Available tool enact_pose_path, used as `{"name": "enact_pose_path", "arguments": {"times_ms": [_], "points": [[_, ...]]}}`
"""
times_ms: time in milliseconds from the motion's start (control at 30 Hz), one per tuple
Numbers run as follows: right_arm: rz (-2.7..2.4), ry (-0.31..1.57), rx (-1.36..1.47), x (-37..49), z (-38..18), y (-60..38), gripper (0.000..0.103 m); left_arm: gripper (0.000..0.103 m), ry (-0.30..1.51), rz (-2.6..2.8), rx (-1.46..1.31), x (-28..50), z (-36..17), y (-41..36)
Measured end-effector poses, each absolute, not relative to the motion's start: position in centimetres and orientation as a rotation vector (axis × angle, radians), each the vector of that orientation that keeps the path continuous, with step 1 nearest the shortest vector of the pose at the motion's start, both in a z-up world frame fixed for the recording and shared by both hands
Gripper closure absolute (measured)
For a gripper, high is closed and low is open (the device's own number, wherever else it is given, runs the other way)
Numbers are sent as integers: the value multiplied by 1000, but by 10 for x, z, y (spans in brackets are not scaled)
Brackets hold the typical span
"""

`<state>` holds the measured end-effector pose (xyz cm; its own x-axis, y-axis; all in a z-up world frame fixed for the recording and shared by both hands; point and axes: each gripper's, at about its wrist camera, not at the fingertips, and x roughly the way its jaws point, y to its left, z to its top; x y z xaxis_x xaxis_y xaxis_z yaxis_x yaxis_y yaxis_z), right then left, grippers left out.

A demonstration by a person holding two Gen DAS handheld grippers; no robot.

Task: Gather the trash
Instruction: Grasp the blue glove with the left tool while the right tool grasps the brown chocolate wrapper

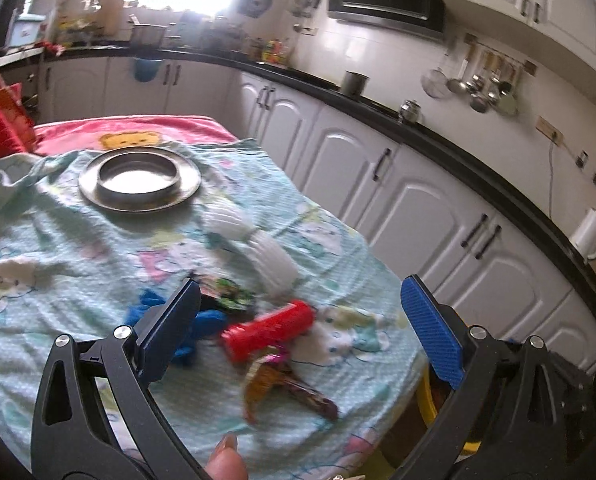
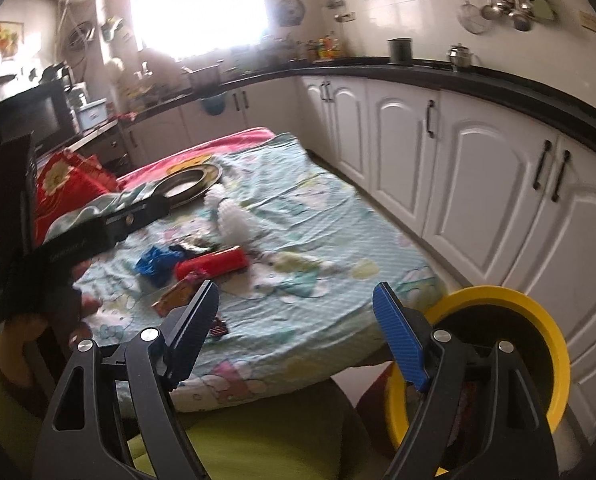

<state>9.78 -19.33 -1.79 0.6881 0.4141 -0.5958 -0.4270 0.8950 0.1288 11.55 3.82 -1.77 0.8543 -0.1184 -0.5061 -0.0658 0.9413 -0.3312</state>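
Left wrist view showed the trash near the tabletop's front edge: a red wrapper (image 1: 267,330), a crumpled blue wrapper (image 1: 201,326) touching its left end, a green-printed packet (image 1: 229,294) just behind, a brown and gold wrapper (image 1: 285,386) in front, and white crumpled plastic (image 1: 257,246) farther back; all lay on a pale blue patterned cloth (image 1: 57,240); a steel plate (image 1: 139,178) sat well apart behind them; the left tongs (image 1: 298,328) hovered over the pile, jaws apart and gripping nothing; in the right wrist view the right tongs (image 2: 295,334) also stood wide apart and empty, off the tabletop's front edge; a yellow bin (image 2: 538,320) stood beside the tabletop, with white cabinets (image 2: 478,168) beyond.
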Motion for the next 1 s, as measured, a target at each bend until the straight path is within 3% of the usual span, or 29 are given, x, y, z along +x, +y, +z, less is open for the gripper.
{"name": "enact_pose_path", "arguments": {"times_ms": [500,833,1000], "points": [[591,736,-123,107,-41,-136,27,11,583,106,-434,117,-33,106],[635,779,-178,118,-57,-108,31,11,721,122,-441,128,-65,131],[649,819,-200,127,-70,-96,34,19,778,62,-475,134,-83,128]]}}
